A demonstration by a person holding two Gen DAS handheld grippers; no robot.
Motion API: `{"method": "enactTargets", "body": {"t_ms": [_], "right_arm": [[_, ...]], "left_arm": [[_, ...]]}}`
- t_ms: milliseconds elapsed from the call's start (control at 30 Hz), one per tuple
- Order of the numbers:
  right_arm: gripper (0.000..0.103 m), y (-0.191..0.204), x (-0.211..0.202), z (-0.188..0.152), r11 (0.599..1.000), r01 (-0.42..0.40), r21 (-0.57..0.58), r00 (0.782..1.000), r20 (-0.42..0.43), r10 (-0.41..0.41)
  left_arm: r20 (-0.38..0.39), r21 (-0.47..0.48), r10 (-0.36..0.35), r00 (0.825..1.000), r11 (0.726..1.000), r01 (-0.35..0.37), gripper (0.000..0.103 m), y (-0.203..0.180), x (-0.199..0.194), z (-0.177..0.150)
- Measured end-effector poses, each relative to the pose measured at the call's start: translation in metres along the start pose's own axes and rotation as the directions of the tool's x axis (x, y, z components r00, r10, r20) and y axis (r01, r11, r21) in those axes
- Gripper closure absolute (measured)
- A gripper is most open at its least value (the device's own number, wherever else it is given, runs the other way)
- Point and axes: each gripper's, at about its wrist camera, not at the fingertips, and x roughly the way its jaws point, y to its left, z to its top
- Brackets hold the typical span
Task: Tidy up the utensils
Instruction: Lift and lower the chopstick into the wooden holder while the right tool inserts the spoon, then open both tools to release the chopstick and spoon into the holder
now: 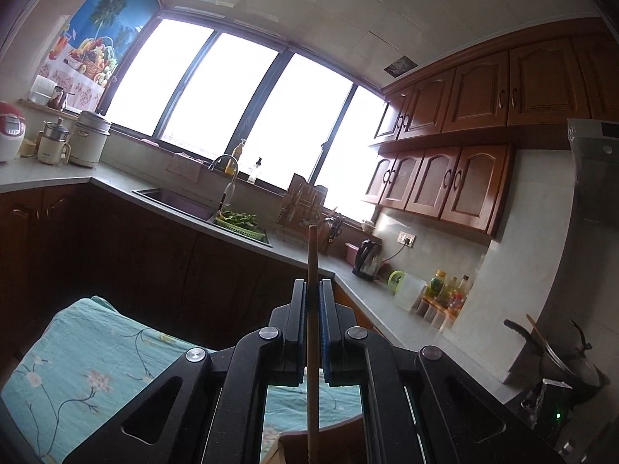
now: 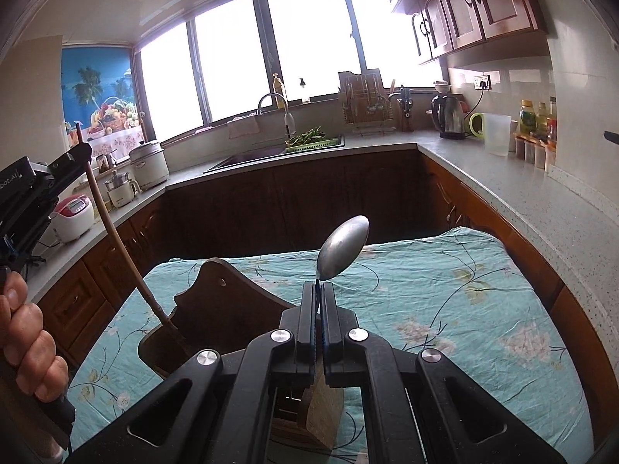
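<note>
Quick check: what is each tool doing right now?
Left tool: shut on thin wooden stick.
Right tool: shut on shiny metal spoon.

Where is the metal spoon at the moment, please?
In the right wrist view, the spoon stands clamped in the right gripper, bowl up, above the floral tablecloth.

Left wrist view looks level along its fingers toward the windows (image 1: 247,116) and sink (image 1: 174,201). Right wrist view tilts down over the table (image 2: 445,309), close. Both share the kettle (image 1: 367,259), counter (image 1: 371,301) and cloth.
</note>
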Motion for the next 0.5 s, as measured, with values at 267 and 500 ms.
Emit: {"method": "enactTargets", "body": {"t_ms": [267, 500], "right_arm": [[0.101, 0.002, 0.012, -0.011, 0.999, 0.014, -0.030, 1.000, -0.023, -0.015], [0.101, -0.005, 0.013, -0.014, 1.000, -0.001, -0.012, 0.999, -0.043, 0.001]], "left_arm": [[-0.077, 0.026, 0.012, 0.997, 1.000, -0.010, 0.099, 0.011, 0.005, -0.016], [-0.176, 0.071, 0.018, 0.984, 0.997, -0.006, 0.098, 0.020, 0.002, -0.013]]}}
